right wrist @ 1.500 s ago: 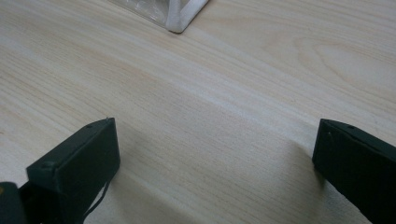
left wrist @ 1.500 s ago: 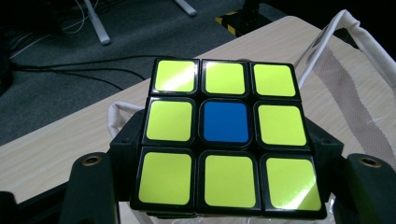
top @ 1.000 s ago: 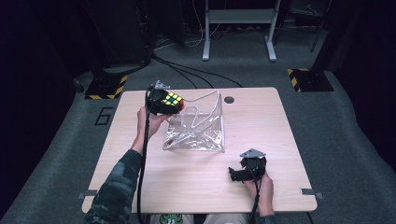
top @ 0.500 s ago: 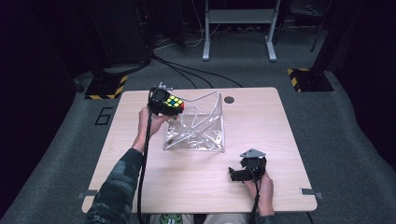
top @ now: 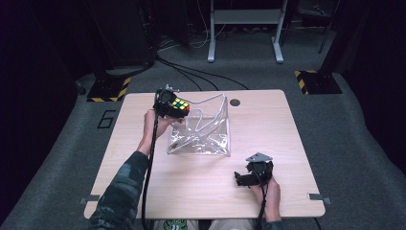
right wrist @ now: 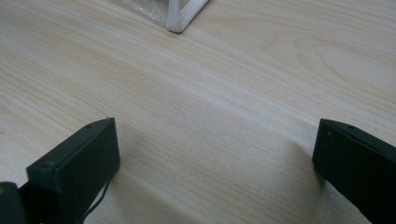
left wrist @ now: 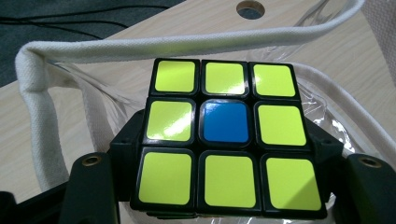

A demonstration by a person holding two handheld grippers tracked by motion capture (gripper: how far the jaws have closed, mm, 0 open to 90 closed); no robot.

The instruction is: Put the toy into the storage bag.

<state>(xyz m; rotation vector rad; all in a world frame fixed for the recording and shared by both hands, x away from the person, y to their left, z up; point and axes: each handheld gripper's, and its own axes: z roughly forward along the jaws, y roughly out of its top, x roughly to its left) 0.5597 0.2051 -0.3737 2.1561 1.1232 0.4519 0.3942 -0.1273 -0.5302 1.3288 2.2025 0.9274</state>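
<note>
My left gripper (top: pixel 176 108) is shut on a puzzle cube (top: pixel 180 105) and holds it over the left rim of a clear plastic bag (top: pixel 201 136) with white cloth trim. In the left gripper view the cube (left wrist: pixel 227 140) shows a yellow face with a blue middle tile, wedged between my black jaws, and the bag's white handle (left wrist: pixel 140 46) loops behind it. Near the table's front right, my right gripper (top: pixel 242 179) rests on the wood, open and holding nothing. The right gripper view has a white corner of the bag (right wrist: pixel 180 18) at the top.
The light wooden table (top: pixel 287 129) has a round cable hole (top: pixel 234 102) at its far middle. Black cables (top: pixel 201 74) run over the grey floor behind it, and a metal stand (top: pixel 244 28) is farther back.
My left gripper with the cube has shifted slightly right, toward the bag's mouth. The right gripper has stayed put.
</note>
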